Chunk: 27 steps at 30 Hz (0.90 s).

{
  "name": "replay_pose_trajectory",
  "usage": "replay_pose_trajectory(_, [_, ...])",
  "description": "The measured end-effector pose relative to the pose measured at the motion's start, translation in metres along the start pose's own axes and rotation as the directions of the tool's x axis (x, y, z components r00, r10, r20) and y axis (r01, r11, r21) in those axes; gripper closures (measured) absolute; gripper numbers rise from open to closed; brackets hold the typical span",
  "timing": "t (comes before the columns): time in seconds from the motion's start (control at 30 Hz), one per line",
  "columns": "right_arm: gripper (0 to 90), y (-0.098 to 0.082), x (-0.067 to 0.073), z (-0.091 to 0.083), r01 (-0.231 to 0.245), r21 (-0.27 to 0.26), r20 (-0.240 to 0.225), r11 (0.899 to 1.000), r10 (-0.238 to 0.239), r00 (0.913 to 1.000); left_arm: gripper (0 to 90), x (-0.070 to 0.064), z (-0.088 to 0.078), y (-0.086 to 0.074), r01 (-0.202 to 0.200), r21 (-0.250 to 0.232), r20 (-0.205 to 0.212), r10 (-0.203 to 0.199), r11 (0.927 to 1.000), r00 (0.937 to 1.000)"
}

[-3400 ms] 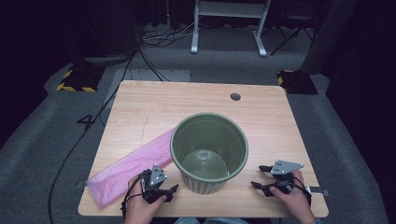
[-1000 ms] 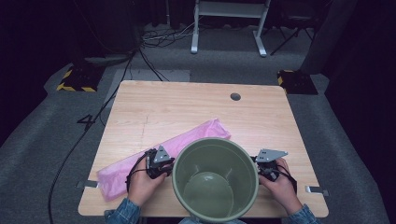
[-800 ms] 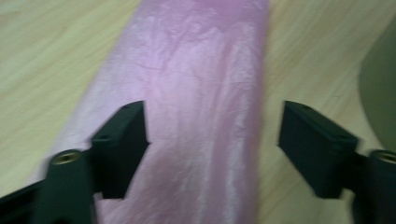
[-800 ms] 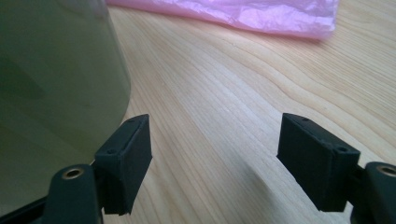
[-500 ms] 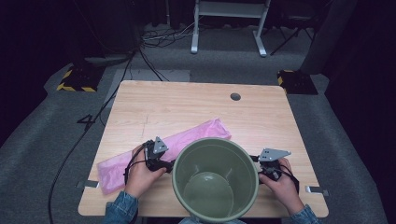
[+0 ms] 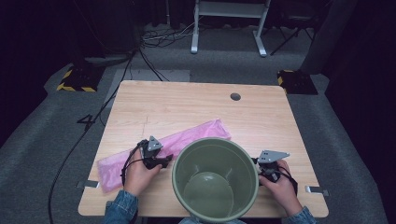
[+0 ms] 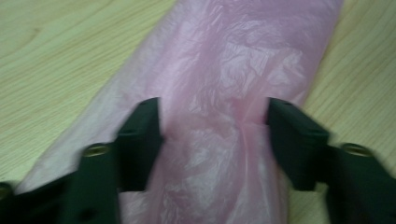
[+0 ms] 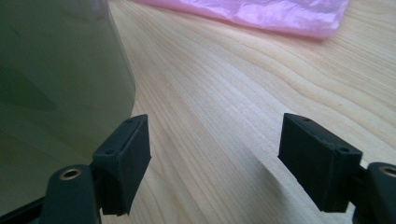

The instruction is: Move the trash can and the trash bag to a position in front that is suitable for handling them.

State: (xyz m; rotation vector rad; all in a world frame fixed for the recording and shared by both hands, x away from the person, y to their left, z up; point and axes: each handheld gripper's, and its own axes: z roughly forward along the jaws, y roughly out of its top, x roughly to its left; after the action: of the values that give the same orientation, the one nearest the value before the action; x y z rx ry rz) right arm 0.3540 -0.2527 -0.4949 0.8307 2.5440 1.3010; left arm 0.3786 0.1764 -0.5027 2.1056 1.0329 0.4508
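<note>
Left gripper point(image 6: 161, 161): your jaws sit over the pink bag point(image 6: 187, 140), partway open, and they've just been closing in from a much wider gape. The film lies between them, but the pads aren't pinching it yet as far as the left gripper view shows.

Right gripper point(image 6: 264, 170): yours is parked just beside the bin point(image 6: 215, 179), jaws spread wide with nothing between them. From above I can't tell if it touches the wall; in its own view the left pad looks right up against it.

Pink bag: a long flat strip, lying diagonally across the table point(image 6: 187, 102) from the near left edge up toward the middle, its far end passing behind the bin's rim.

Bin: big round green one at the near edge, between your two hands, upright, inside bare.

High view extras: you get the whole layout here, plus the round cable hole point(image 6: 235, 96) far up the table and the grey carpet point(image 6: 60, 135) all around.

Left gripper view extras: close up, the bag point(image 7: 224, 93) is thin, crinkly, see-through plastic, full of little creases, with a fold ridge running lengthwise.

Right gripper view extras: the bin wall point(image 8: 56, 70) reads as smooth, matte, curved plastic, and the tabletop point(image 8: 243, 93) shows pale wood grain, with the bag's end point(image 8: 261, 14) beyond.
</note>
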Motion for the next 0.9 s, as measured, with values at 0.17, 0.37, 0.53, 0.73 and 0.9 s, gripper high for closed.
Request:
replay_pose_trajectory(0.17, [25.1, -0.002, 0.006, -0.003, -0.013, -0.025, -0.014, 1.0, 0.013, 0.9998, 89.9, 0.001, -0.003, -0.002, 0.049, -0.01, -0.033, -0.049, 0.9988, 0.9982])
replay_pose_trajectory(0.37, [24.5, -0.006, 0.02, -0.023, -0.018, -0.048, -0.03, 0.999, 0.017, 0.9994, 90.0, 0.008, -0.008, -0.006, 0.112, -0.032, 0.002, -0.112, 0.9932, 0.9937])
replay_pose_trajectory(0.53, [22.9, -0.014, 0.027, -0.03, -0.013, -0.038, -0.021, 0.999, 0.012, 0.9997, 90.0, 0.004, -0.032, -0.007, 0.096, -0.062, 0.004, -0.096, 0.9934, 0.9954])
replay_pose_trajectory(0.73, [21.1, -0.023, 0.04, -0.038, 0.025, -0.021, -0.033, 0.999, -0.026, 0.9991, 90.0, -0.019, -0.068, -0.02, 0.09, -0.098, 0.026, -0.088, 0.9911, 0.9958])
replay_pose_trajectory(0.9, [19.9, -0.029, 0.053, -0.043, 0.044, -0.005, -0.06, 0.999, -0.044, 0.9972, 89.9, -0.047, -0.083, -0.033, 0.071, -0.095, 0.046, -0.067, 0.9929, 0.9967])
